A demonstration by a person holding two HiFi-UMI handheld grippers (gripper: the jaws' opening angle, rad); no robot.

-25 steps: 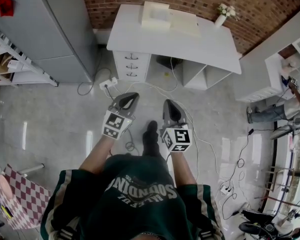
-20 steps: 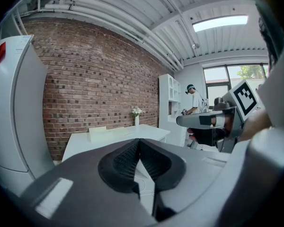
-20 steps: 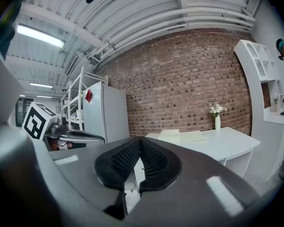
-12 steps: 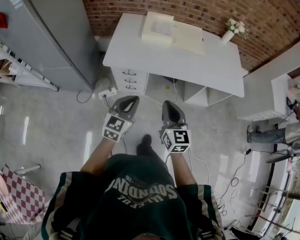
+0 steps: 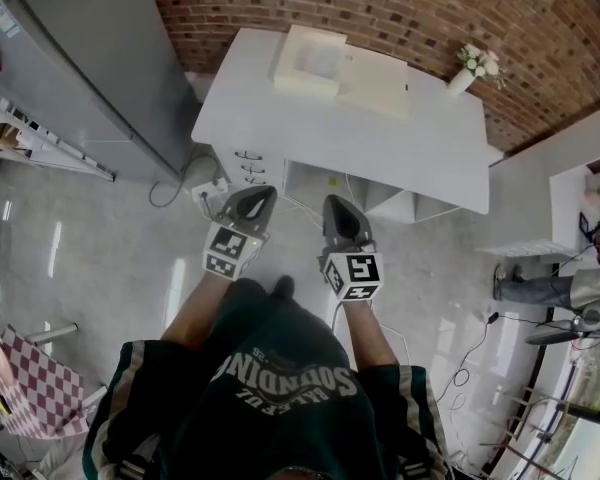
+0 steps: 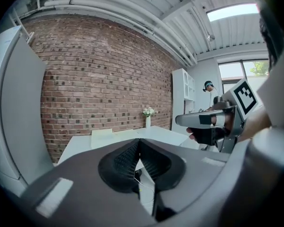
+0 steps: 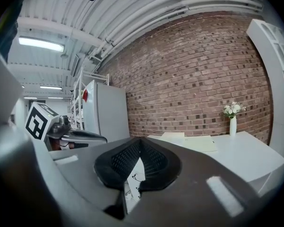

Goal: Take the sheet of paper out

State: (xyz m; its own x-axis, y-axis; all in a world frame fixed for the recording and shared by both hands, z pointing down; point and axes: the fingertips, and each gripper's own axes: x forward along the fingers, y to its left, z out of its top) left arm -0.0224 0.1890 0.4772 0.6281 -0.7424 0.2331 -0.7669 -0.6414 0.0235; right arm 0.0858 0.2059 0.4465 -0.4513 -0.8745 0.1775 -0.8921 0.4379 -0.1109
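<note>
A white desk [image 5: 400, 148] stands against the brick wall ahead of me. On its far side lie a shallow white box [image 5: 312, 60] and, next to it, a flat cream folder or sheet [image 5: 377, 80]. I cannot tell whether it is a single sheet. My left gripper [image 5: 263, 193] and right gripper [image 5: 335, 204] are held side by side over the floor, short of the desk's front edge. Both are shut with nothing between the jaws, as the left gripper [image 6: 138, 141] and the right gripper [image 7: 141, 140] show in their own views. The cream folder [image 7: 199, 143] lies well ahead of them.
A white vase with flowers [image 5: 470, 68] stands at the desk's far right corner. A drawer unit [image 5: 248, 163] sits under the desk's left end. A power strip [image 5: 208, 190] and cables lie on the floor. A grey cabinet [image 5: 90, 58] stands left, a person [image 5: 540, 288] at right.
I have walked toward the desk with both grippers held level in front of me. The desk is nearer, and its front edge now lies just beyond the fingertips.
</note>
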